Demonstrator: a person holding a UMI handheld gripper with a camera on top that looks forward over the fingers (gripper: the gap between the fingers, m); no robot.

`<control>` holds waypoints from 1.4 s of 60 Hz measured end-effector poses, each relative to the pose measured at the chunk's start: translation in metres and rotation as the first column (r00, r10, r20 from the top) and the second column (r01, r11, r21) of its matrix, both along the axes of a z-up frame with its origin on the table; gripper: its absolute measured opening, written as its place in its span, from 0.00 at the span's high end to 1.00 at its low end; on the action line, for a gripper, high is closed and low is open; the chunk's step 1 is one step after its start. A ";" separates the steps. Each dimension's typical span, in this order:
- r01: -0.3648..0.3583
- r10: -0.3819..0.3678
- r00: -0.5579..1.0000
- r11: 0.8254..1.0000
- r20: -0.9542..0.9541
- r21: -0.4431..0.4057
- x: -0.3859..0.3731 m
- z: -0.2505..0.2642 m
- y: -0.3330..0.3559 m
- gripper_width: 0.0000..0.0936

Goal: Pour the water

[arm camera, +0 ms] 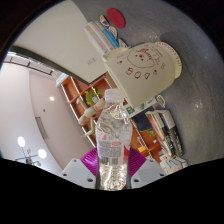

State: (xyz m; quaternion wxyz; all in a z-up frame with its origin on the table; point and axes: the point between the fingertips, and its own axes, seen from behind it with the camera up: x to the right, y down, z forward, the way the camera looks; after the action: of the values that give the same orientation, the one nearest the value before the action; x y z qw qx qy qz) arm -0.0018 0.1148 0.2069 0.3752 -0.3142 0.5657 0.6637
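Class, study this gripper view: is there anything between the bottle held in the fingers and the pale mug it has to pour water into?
Nothing visible does. The gripper holds the clear bottle between its fingers, and the bottle's cap end points at the pale mug just beyond it, with no object between them.

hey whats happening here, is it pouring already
A hand-held gripper has its jaws closed on a clear plastic water bottle, held between the pink pads. The view is tilted, so the bottle looks tipped toward a cream jug with a printed face just beyond its cap. Whether water is flowing yet cannot be seen. A shelf with small items stands in the background.
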 end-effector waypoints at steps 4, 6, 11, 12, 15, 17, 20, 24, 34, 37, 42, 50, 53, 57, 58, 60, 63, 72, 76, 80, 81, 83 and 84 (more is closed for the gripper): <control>-0.005 0.005 0.999 1.000 0.046 -0.015 -0.004 -0.003 -0.001 0.59; -0.014 0.017 0.994 1.000 0.113 -0.025 -0.009 -0.004 -0.003 0.59; -0.039 0.055 0.909 0.998 0.412 -0.046 -0.026 -0.003 -0.009 0.59; -0.040 0.062 0.875 0.998 0.479 -0.057 -0.028 -0.004 -0.010 0.59; -0.025 0.064 0.752 0.997 0.656 -0.068 -0.027 0.001 -0.015 0.59; -0.003 0.048 0.657 0.998 0.752 -0.061 -0.022 0.008 -0.020 0.59; 0.042 0.012 0.503 0.998 0.864 -0.038 -0.008 0.020 -0.028 0.59; 0.104 -0.019 0.254 0.995 0.967 -0.008 0.015 0.038 -0.038 0.59; 0.364 0.113 -0.339 0.931 0.934 0.019 0.114 0.036 -0.049 0.58; 0.425 0.180 -0.438 0.905 0.881 0.027 0.143 0.037 -0.050 0.58; 0.511 0.276 -0.523 0.859 0.806 0.037 0.192 0.030 -0.051 0.58; 0.595 0.366 -0.512 0.804 0.777 0.012 0.253 0.002 -0.042 0.58; 0.614 0.394 -0.497 0.789 0.773 -0.008 0.272 -0.013 -0.038 0.58; 0.629 0.420 -0.477 0.777 0.772 -0.034 0.289 -0.033 -0.031 0.58; 0.632 0.421 -0.472 0.774 0.774 -0.036 0.292 -0.042 -0.022 0.58; 0.629 0.423 -0.464 0.776 0.778 -0.046 0.297 -0.041 -0.026 0.58; 0.632 0.428 -0.452 0.773 0.783 -0.058 0.305 -0.051 -0.022 0.58; 0.604 0.410 -0.419 0.792 0.810 -0.089 0.313 -0.092 -0.004 0.58; 0.592 0.399 -0.387 0.798 0.831 -0.108 0.312 -0.109 0.000 0.58; 0.593 0.363 -0.378 0.801 0.851 -0.078 0.314 -0.112 -0.004 0.56; 0.593 0.364 -0.371 0.801 0.854 -0.083 0.314 -0.114 -0.006 0.54; 0.588 0.355 -0.370 0.805 0.859 -0.079 0.313 -0.111 -0.008 0.54; 0.586 0.353 -0.372 0.806 0.858 -0.078 0.313 -0.111 -0.008 0.54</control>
State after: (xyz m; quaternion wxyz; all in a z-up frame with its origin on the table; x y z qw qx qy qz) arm 0.3108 0.1064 0.0955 0.6344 -0.7341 0.1932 -0.1457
